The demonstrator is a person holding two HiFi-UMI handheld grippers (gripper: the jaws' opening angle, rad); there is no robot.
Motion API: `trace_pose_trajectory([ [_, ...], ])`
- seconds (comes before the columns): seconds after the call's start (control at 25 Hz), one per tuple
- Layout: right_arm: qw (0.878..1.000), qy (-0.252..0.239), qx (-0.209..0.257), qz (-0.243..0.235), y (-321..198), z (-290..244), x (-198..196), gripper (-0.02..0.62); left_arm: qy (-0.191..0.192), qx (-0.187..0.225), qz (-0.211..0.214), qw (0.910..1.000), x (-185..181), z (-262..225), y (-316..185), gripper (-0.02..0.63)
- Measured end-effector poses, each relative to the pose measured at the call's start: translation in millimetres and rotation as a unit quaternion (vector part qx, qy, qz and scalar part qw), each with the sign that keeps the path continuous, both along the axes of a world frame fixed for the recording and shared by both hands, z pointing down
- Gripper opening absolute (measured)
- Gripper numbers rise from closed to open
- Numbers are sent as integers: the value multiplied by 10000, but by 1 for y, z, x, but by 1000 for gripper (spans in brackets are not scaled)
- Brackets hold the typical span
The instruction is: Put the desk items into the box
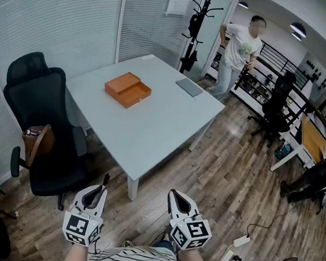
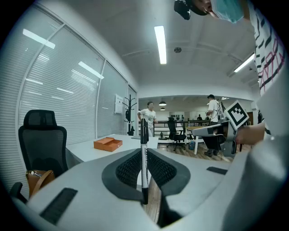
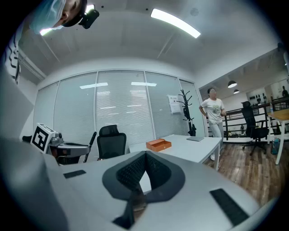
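Left gripper (image 1: 95,193): clenched on a marker pen (image 2: 144,158). The pen stands between the two pads, its long axis upright in the left gripper view, running 6 to 12 o'clock. The barrel is white with dark print and both ends are black. The upper end rises clear of the jaw tips; the lower end sits deep in the throat of the jaws. In the head view the pen's free end points toward 12 o'clock, tipped slightly to 1 o'clock, in the direction of the table.

Right gripper (image 1: 178,198): jaws closed tip to tip, nothing between the pads.

Both grippers are held low in front of the person, over the wood floor (image 1: 227,179), well short of the white table (image 1: 152,126).

Orange box (image 1: 128,89): on the table's far half, at 12 o'clock from the left gripper and well apart from it. It lies open as two shallow halves side by side, and nothing can be made out inside.

A flat grey item (image 1: 189,87), laptop or notebook, lies closed on the table at 2 o'clock from the box, near the far edge.

A black office chair (image 1: 43,127) stands at 9 o'clock of the table, with a brown bag (image 1: 37,142) on its seat. A person (image 1: 238,51) stands beyond the table's far corner, beside a black coat stand (image 1: 198,21)
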State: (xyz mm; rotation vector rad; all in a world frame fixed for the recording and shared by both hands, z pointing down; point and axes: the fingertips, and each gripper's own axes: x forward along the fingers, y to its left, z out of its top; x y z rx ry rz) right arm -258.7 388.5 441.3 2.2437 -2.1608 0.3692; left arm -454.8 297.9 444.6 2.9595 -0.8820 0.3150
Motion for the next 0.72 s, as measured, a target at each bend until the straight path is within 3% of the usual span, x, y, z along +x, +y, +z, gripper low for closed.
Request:
trace_pose_trajectory([
  [0.36,9997,-179,135,92,-2,-2,9,25,-41,-18,84,10000,10,0,-3,54],
  [0.72,9996,-266,103,6,-34,6,86,28,-138,-9,-100,9999,75,3,-28,54],
])
